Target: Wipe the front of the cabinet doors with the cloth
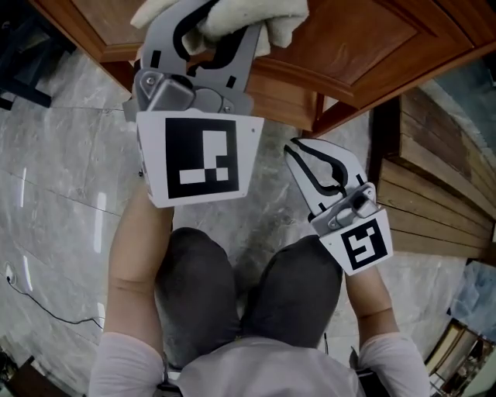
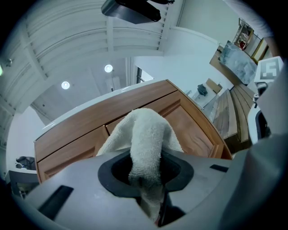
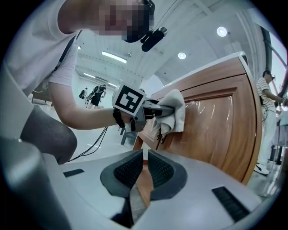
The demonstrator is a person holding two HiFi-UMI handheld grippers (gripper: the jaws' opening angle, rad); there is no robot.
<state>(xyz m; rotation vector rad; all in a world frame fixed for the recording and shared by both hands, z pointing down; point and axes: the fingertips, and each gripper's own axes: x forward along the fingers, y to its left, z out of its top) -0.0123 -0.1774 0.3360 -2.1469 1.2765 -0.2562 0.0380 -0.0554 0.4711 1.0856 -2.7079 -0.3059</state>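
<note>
A white terry cloth (image 1: 256,19) is bunched between the jaws of my left gripper (image 1: 209,35), which is shut on it and holds it against the brown wooden cabinet door (image 1: 364,46). In the left gripper view the cloth (image 2: 146,134) drapes over the jaws and hides part of the door panels (image 2: 193,130). My right gripper (image 1: 298,151) hangs lower and to the right, off the door, shut with nothing in it. The right gripper view looks past its own jaws (image 3: 145,168) to the left gripper (image 3: 144,110) pressing the cloth (image 3: 173,112) on the door (image 3: 220,121).
The person crouches on a grey marble floor (image 1: 62,170), knees (image 1: 194,271) below both grippers. Slatted wooden boards (image 1: 426,194) lie to the right of the cabinet. A thin cable (image 1: 39,306) runs on the floor at left. Another person (image 3: 265,99) stands beyond the cabinet.
</note>
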